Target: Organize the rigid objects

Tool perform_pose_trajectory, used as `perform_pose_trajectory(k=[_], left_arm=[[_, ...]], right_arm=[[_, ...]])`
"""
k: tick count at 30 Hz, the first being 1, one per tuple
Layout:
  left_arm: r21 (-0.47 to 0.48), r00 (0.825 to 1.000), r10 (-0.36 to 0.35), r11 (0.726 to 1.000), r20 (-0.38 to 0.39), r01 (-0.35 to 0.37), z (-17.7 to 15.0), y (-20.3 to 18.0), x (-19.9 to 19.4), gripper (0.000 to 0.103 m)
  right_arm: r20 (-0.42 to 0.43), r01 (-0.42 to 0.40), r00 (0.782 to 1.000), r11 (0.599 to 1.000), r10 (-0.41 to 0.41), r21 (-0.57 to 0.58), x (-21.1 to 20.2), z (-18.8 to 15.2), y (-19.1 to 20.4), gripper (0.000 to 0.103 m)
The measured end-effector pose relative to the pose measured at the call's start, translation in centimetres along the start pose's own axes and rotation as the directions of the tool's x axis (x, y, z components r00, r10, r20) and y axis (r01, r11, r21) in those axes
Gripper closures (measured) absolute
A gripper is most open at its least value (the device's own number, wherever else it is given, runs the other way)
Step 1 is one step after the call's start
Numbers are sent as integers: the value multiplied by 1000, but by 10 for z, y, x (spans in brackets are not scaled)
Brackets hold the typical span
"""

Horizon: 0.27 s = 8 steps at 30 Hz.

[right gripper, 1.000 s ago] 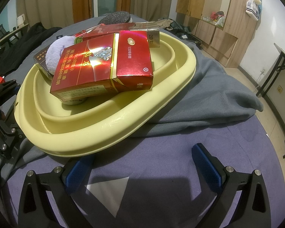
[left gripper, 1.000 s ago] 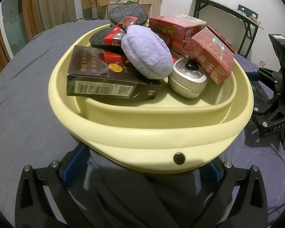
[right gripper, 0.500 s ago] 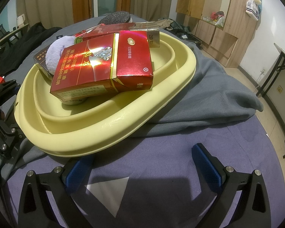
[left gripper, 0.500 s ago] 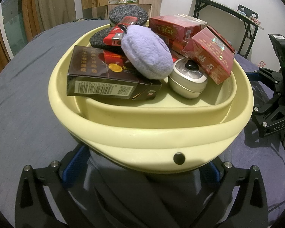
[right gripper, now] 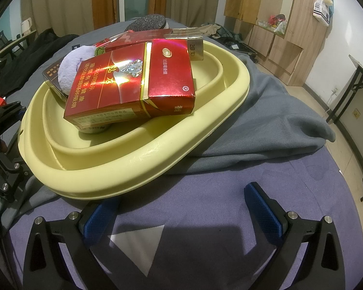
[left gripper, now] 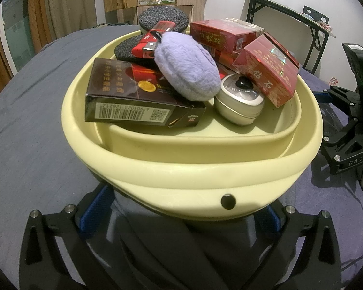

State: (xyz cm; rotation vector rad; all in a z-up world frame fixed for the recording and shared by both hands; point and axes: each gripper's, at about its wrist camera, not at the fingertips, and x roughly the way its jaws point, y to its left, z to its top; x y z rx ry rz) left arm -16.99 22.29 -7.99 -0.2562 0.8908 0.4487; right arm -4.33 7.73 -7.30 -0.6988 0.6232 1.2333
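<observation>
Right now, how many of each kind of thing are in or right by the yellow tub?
Red cardboard boxes: 3
Dark brown cardboard box: 1
Black speckled round pads: 2 (one may sit behind the pale yellow plastic tub)
Purple fluffy puff: 1
Round cream metal tin: 1
Red lighter: 1
Total: 9
</observation>
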Motion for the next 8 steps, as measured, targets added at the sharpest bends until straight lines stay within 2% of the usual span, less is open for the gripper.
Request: perform_pose_trajectory(k=[8], left_arm=[[1, 1000, 1, 1000, 1, -1, 1, 1, 2, 0]], right_arm=[[0, 0, 1000, 1000, 0, 0, 0, 0, 0, 0]])
